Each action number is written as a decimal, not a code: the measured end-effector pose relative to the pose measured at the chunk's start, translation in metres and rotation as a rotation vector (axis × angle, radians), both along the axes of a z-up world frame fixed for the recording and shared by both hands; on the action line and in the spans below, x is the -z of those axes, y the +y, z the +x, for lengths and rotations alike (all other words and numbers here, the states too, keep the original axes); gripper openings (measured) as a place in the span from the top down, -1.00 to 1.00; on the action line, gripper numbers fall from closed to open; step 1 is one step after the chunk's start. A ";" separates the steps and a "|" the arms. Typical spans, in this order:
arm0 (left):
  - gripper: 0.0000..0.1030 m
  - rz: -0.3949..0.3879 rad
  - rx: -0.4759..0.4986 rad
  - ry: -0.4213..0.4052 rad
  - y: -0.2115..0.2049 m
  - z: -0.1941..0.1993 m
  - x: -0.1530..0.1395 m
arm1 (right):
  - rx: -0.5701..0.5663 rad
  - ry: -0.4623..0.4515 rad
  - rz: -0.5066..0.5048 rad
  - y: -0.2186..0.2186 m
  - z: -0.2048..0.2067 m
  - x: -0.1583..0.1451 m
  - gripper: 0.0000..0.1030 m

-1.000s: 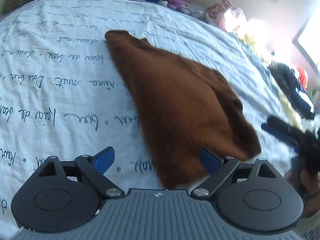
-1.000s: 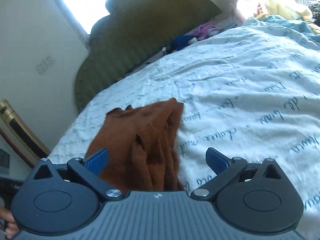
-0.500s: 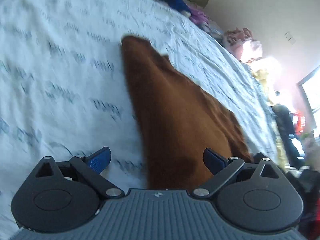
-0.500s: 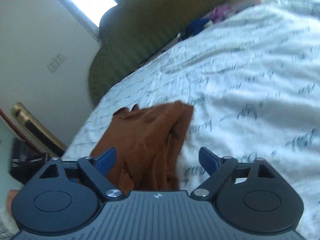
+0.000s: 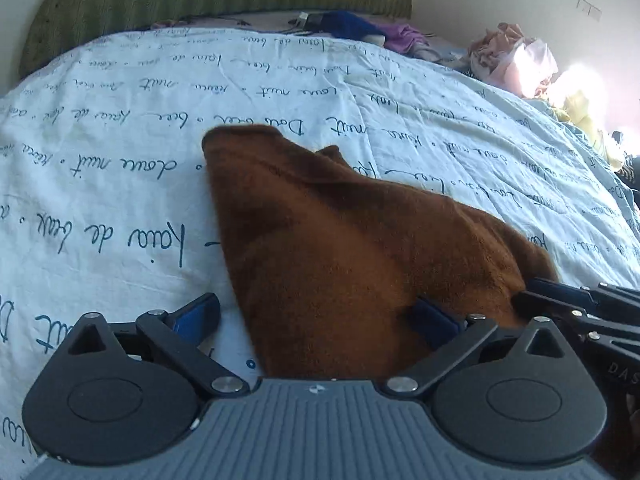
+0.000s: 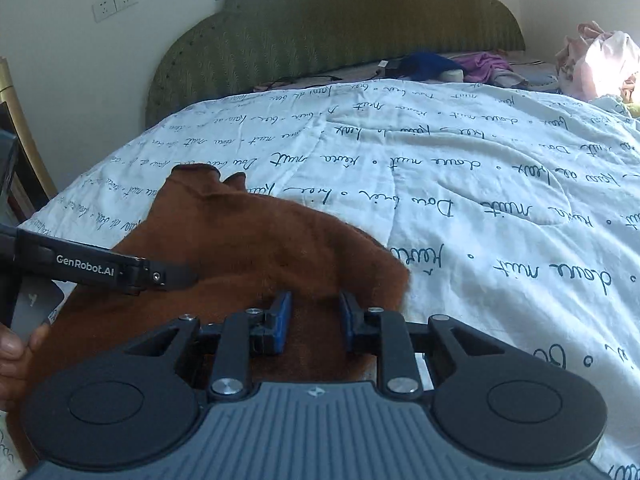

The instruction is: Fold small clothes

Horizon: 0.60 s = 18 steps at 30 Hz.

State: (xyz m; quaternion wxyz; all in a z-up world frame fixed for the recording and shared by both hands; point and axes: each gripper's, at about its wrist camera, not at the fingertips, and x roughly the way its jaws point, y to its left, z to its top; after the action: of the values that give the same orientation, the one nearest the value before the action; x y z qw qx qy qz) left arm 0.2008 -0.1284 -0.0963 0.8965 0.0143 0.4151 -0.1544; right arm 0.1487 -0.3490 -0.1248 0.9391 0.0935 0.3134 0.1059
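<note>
A brown fuzzy garment (image 5: 352, 248) lies in a rough triangle on the white bedspread; it also shows in the right wrist view (image 6: 240, 248). My left gripper (image 5: 316, 314) is open wide, with the garment's near edge between its blue pads. My right gripper (image 6: 314, 320) is partly closed, its pads a narrow gap apart over the garment's near right corner, with brown cloth between them. The right gripper's fingers (image 5: 568, 300) show at the right in the left wrist view. The left gripper's finger (image 6: 100, 268) reaches over the cloth from the left.
The white bedspread (image 6: 480, 184) has blue handwriting print. A green headboard (image 6: 340, 28) stands at the far end. Blue and purple clothes (image 6: 452, 66) and a pink pile (image 6: 600, 60) lie at the far right. A wall socket (image 6: 114, 2) is at the upper left.
Both grippers swung to face the headboard and came down close to the garment's near edge. The right gripper's jaws narrowed from wide open to a small gap over the cloth.
</note>
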 end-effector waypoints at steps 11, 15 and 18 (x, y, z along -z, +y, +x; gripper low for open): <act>-0.99 0.060 -0.017 -0.087 -0.012 -0.025 -0.047 | -0.023 -0.027 -0.025 0.016 0.001 -0.023 0.53; -0.99 0.070 0.006 -0.076 -0.023 -0.026 -0.039 | -0.003 -0.016 -0.082 0.012 0.007 -0.004 0.55; -0.99 0.067 0.006 -0.051 -0.024 -0.026 -0.033 | 0.017 -0.006 -0.039 0.000 0.011 -0.001 0.54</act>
State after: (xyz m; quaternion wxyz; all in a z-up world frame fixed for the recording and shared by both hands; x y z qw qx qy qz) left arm 0.1748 -0.1524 -0.0631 0.9053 0.0495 0.3970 -0.1429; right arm 0.1601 -0.3488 -0.1240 0.9426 0.0774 0.3117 0.0919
